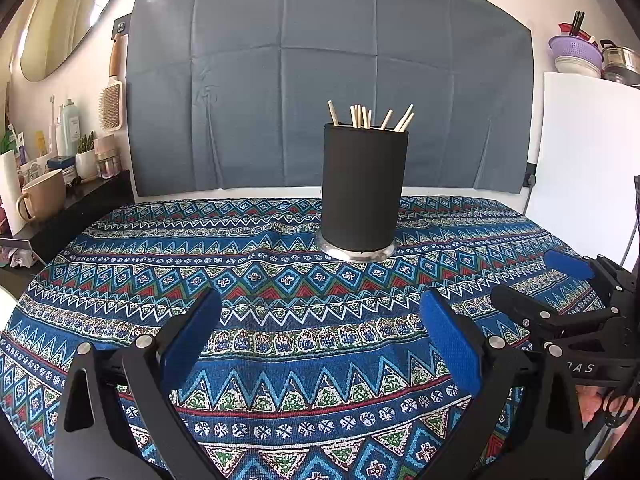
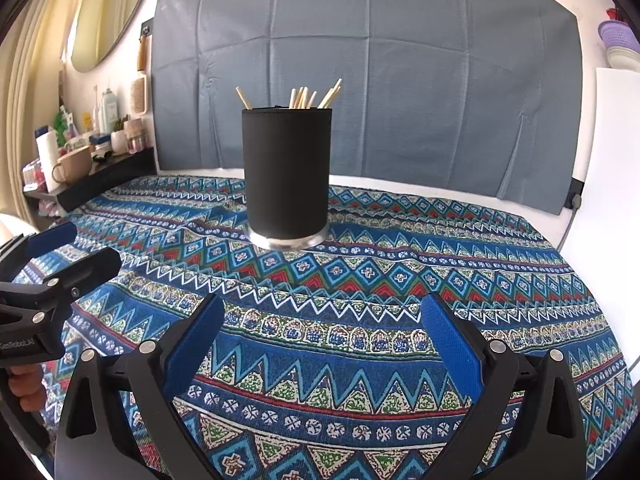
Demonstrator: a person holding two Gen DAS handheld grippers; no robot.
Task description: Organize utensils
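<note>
Wooden chopsticks (image 1: 370,116) upright in holder (image 1: 364,188)

Bright, even daylight; strong fisheye bending

Both views are sharp and well lit, with soft light and only a faint shadow at the foot of the black holder (image 1: 365,188). The white wall (image 1: 584,132) at right nearly blows out. Straight edges of the grey backdrop (image 2: 360,60) bow outward, and dark vignetting rounds the corners of each frame.
</note>
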